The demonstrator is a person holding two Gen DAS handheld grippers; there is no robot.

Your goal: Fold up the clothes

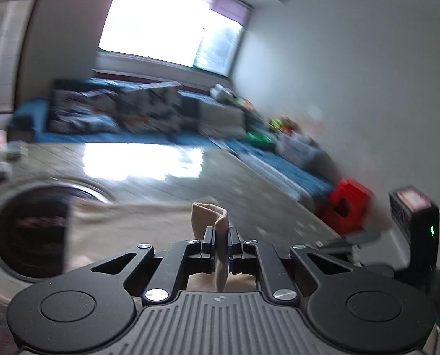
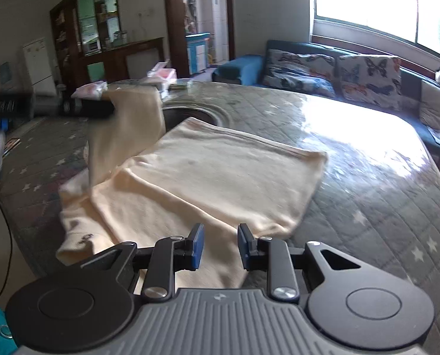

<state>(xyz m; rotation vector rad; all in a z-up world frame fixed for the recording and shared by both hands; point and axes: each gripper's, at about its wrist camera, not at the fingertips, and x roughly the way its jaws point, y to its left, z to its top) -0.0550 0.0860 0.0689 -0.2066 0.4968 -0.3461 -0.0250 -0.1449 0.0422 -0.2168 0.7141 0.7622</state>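
Note:
A cream garment (image 2: 208, 177) lies partly folded on the quilted table (image 2: 367, 207). My left gripper (image 1: 221, 236) is shut on a pinch of the cream cloth (image 1: 217, 222); in the right wrist view it (image 2: 101, 108) holds a sleeve (image 2: 131, 130) lifted above the table at the far left. My right gripper (image 2: 218, 245) is open and empty, just above the garment's near edge.
A dark round inset (image 1: 33, 230) sits in the table beyond the garment. Small packets (image 2: 160, 77) lie at the table's far edge. A blue sofa with butterfly cushions (image 2: 338, 74) stands under the window. A red stool (image 1: 347, 207) stands by the wall.

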